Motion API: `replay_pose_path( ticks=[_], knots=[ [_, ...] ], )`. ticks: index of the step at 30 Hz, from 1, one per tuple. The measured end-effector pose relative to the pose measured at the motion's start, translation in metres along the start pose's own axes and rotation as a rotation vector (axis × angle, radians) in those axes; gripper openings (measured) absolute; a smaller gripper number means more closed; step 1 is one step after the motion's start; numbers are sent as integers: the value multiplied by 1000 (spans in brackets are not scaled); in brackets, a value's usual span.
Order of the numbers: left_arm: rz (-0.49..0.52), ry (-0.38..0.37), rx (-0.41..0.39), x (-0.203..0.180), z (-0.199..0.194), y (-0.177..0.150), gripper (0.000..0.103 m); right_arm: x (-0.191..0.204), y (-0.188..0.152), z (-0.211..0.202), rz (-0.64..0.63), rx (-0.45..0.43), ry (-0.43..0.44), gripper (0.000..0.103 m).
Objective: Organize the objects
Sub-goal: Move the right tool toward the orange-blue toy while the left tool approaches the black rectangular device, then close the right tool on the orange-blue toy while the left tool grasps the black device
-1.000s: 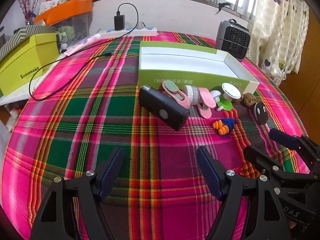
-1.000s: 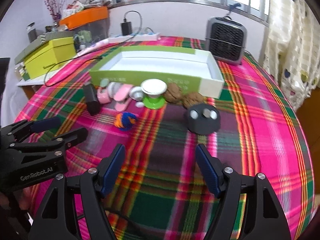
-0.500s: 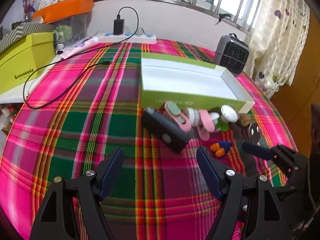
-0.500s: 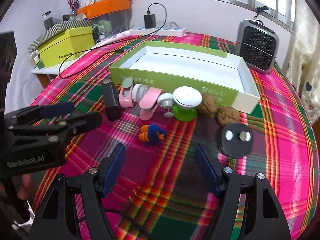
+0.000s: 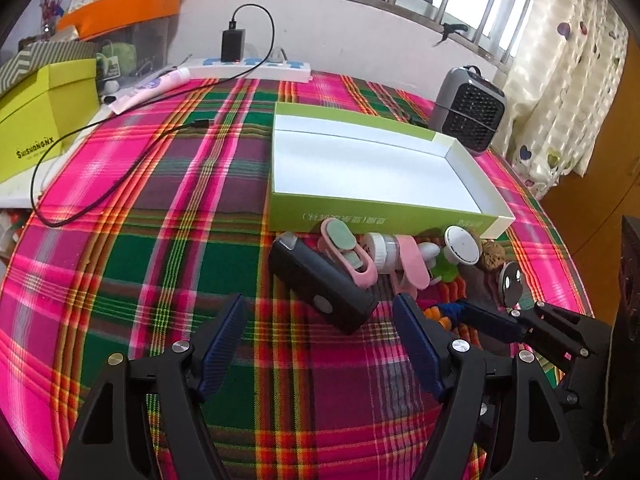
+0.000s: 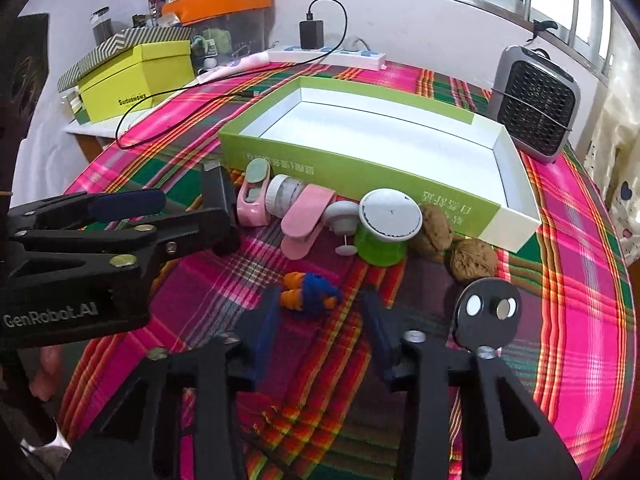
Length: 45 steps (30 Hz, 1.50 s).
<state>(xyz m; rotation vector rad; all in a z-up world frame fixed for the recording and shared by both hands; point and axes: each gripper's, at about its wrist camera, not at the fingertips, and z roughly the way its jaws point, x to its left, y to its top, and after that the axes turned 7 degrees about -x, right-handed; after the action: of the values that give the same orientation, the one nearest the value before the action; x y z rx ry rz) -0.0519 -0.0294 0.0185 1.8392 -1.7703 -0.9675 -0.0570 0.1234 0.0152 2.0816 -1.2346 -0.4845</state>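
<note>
A row of small objects lies in front of the green box [image 5: 372, 210] [image 6: 360, 168], whose white inside holds nothing. My left gripper [image 5: 320, 304] is open, and the black device [image 5: 320, 284] lies just ahead between its fingertips. My right gripper [image 6: 320, 300] is closing with the blue-and-orange toy [image 6: 312, 294] between its fingertips; a gap still shows on the toy's right side. In the left wrist view one finger of the right gripper [image 5: 486, 322] covers part of the toy [image 5: 436, 314]. The left gripper [image 6: 160, 216] reaches in from the left beside the black device [image 6: 218, 196].
Two pink clips [image 6: 304, 220], a white jar [image 6: 284, 194], a green-and-white suction cup [image 6: 388, 224], two walnuts [image 6: 474, 260] and a black disc with two magnets [image 6: 488, 312] lie nearby. A grey fan [image 6: 536, 100], a yellow box [image 6: 132, 80] and a black cable [image 5: 100, 184] stand farther off.
The right gripper's jaws have narrowed from wide open to close around the toy. Both grippers have moved nearer to the row of objects.
</note>
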Motion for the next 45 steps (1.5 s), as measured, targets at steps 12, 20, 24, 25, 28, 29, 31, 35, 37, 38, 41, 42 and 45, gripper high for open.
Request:
replay_pose_path(
  ticks=[12,20,24,25,28,29,31,35,37,38,41,42,45],
  knots=[
    [32,92,10,9,0,0,72,2,2,2,-11,0,25,30],
    [49,146,13,20,-5,3,72,4,4,2,-4,-1,52,30],
    [47,171,10,24,-7,4,72,4,4,4,4,-1,59,30],
    [45,169,11,24,-6,4,72,4,4,3,5,-1,60,30],
    [37,164,15,22,-2,4,72,3,4,3,7,-2,65,30],
    [32,160,16,22,-1,5,72,3,4,3,8,-1,65,30],
    [24,155,3,22,1,7,72,2,3,2,11,-2,66,30],
    [2,170,1,22,10,10,69,1,3,2,10,-2,68,30],
    [-5,175,12,22,15,10,66,1,4,3,9,-2,67,30],
    [-7,181,11,22,17,10,66,0,4,3,10,-2,66,30],
    [-9,199,13,24,22,10,62,-2,5,3,12,-3,69,30],
    [-10,203,14,24,23,10,61,-2,5,4,12,-3,70,30],
    [-6,211,8,25,25,13,58,-3,6,5,10,-3,72,30]
  ],
)
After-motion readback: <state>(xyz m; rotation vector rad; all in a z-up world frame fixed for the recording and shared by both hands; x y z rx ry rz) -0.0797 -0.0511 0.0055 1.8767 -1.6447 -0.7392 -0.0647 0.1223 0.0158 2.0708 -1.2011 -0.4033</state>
